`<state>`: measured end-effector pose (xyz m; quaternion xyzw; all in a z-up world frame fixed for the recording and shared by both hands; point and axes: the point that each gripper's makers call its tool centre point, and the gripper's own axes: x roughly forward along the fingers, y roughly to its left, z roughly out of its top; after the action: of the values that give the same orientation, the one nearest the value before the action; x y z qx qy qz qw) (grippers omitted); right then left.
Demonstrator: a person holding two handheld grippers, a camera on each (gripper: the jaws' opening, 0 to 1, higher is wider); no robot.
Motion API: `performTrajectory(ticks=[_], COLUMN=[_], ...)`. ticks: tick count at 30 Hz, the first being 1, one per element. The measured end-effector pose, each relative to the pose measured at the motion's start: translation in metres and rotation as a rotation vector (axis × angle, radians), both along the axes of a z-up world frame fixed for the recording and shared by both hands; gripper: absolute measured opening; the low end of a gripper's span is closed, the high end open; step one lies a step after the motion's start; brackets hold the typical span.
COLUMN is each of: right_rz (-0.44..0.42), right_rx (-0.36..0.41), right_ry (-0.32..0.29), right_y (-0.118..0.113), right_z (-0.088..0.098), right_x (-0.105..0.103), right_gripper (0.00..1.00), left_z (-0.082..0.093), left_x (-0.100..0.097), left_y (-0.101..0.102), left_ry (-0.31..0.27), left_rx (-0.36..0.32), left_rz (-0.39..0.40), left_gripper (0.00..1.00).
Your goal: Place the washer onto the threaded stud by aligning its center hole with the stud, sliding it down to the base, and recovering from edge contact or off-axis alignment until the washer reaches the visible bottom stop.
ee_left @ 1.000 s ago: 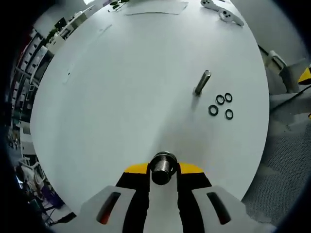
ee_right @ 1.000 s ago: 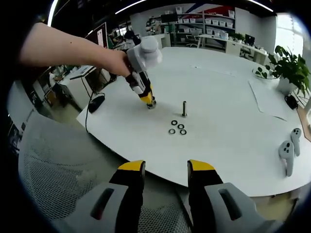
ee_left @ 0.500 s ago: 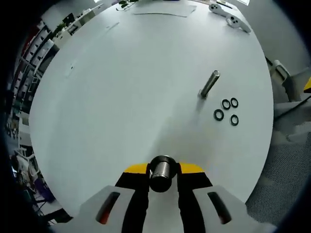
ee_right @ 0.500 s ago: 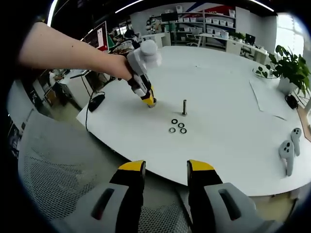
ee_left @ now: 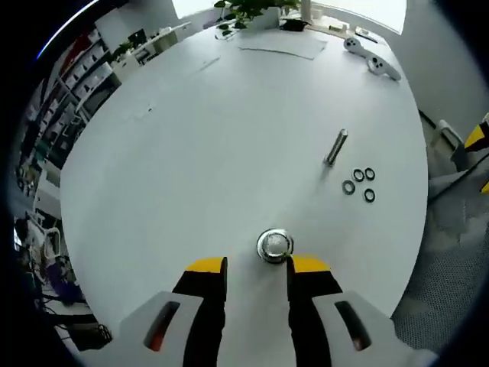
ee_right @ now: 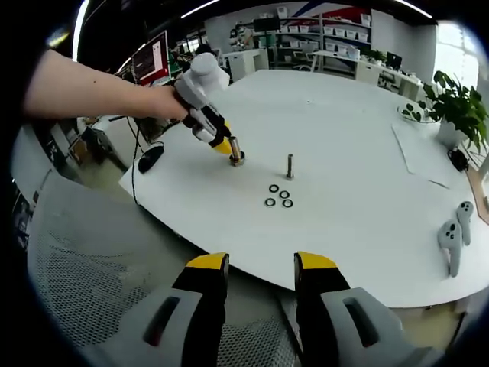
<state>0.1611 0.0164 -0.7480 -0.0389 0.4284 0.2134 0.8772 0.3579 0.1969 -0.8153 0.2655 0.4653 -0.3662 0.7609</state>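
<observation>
- While your left tool (ee_left: 256, 269) hangs just short of the wide-based stud (ee_left: 274, 245), its yellow-tipped jaws stand apart with nothing between them; in the left gripper view the stud's round metal top sits right ahead of the tips, standing free on the white surface (ee_left: 191, 153).
- In the right gripper view, that same left tool (ee_right: 226, 149) slants down from your hand (ee_right: 157, 103), its tips just beside the wide-based stud (ee_right: 237, 155); whether they touch it cannot be told.
- The slim stud (ee_left: 336, 147) stands upright on the surface, well apart from the wide-based stud and on the side away from your left tool (right gripper view: (ee_right: 290, 165)).
- Four dark washers (ee_left: 358, 183) lie flat in a loose cluster just beside the slim stud, none on it; in the right gripper view the cluster (ee_right: 278, 195) lies on the near side of the slim stud.
- Your right tool (ee_right: 257, 267) is held out past the surface's edge (ee_right: 229, 252), far from the slim stud, jaws parted and empty, over a grey mesh chair (ee_right: 92, 260).
- Far beyond the slim stud lie two white controllers (ee_left: 370, 57) and a sheet of paper (ee_left: 283, 47); a potted plant (ee_right: 451, 107) stands at the far rim.
</observation>
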Motion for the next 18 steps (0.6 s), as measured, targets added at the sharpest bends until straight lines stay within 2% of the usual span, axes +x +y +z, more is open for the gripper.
performTrajectory(ticks=[2,3,4,5,9,15,18], right_rz=[0.001,0.001,0.001,0.002,0.005,0.001,0.001], right_rx=[0.002,0.005,0.005,0.003,-0.001,-0.005,-0.008], right_ry=[-0.006,-0.007,-0.008,-0.007,-0.003,0.001,0.006], right_y=[0.000,0.001,0.001,0.001,0.001,0.000,0.000], right_z=[0.001,0.001,0.001,0.001,0.001,0.000,-0.001], right_x=[0.000,0.001,0.001,0.001,0.000,-0.001,-0.001], right_gripper=[0.36,0.36,0.37,0.37,0.37,0.37,0.37], left_z=[0.003,0.007,0.014,0.016,0.024,0.045,0.048], left_x=[-0.001,-0.001,-0.001,-0.003,-0.016,-0.027,-0.032], left_y=[0.009,0.011,0.013,0.017,0.032,0.041,0.047], left_ry=[-0.001,-0.015,-0.055,-0.064,-0.063,-0.112,-0.118], left_rx=[-0.023,-0.043,-0.084,-0.092,-0.133,-0.227,-0.251], left_rz=[0.035,0.045,0.047,0.056,0.095,0.128,0.143], left_gripper=[0.29,0.29,0.29,0.29,0.29,0.31,0.31])
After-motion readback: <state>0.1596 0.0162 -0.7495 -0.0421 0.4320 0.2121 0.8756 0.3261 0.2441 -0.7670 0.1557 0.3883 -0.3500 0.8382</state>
